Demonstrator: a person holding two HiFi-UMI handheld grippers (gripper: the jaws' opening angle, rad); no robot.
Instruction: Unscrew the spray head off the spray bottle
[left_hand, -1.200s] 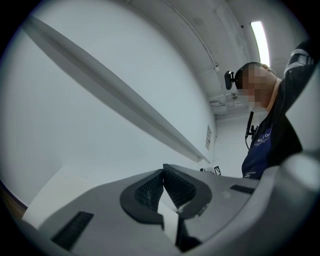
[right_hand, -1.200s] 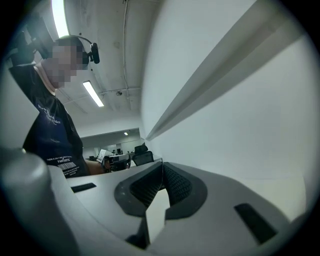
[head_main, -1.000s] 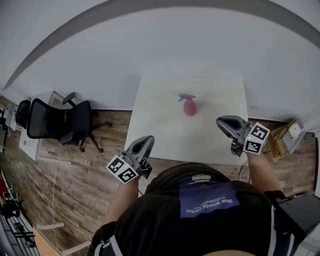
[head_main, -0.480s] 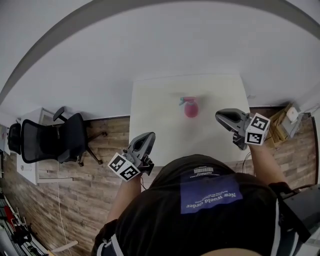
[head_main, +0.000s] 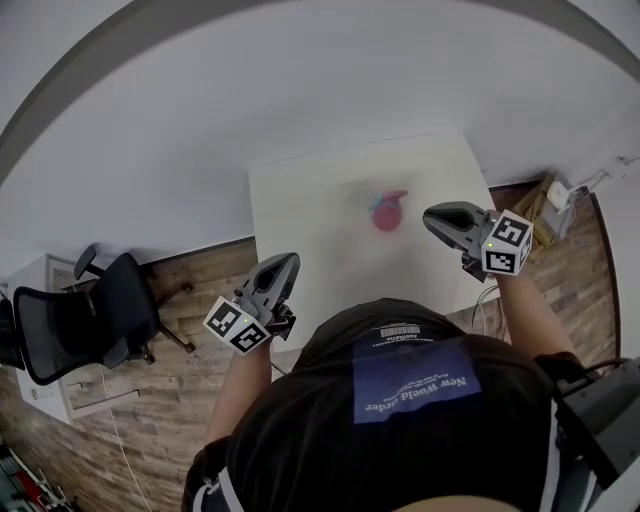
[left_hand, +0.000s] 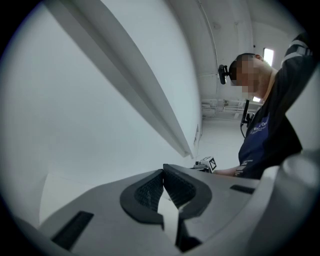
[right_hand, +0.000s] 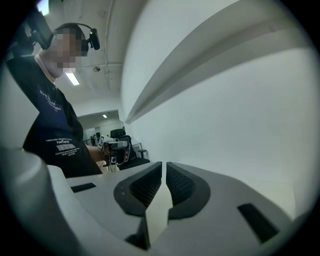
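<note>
Pink spray bottle (head_main: 386, 217) on white table (head_main: 300, 220); blurred, probably light, slick plastic. Best held round body, spray head (head_main: 391, 197) twisted. Left gripper (head_main: 289, 260) and right gripper (head_main: 431, 216) clenched, empty.

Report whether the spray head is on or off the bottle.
On: the spray head sits atop the pink spray bottle, though the head view is blurred.

I read this as an office: black swivel chair (head_main: 80, 320), wood-plank floor (head_main: 150, 420), plain white table (head_main: 300, 220), ceiling strip lights (right_hand: 76, 78).
</note>
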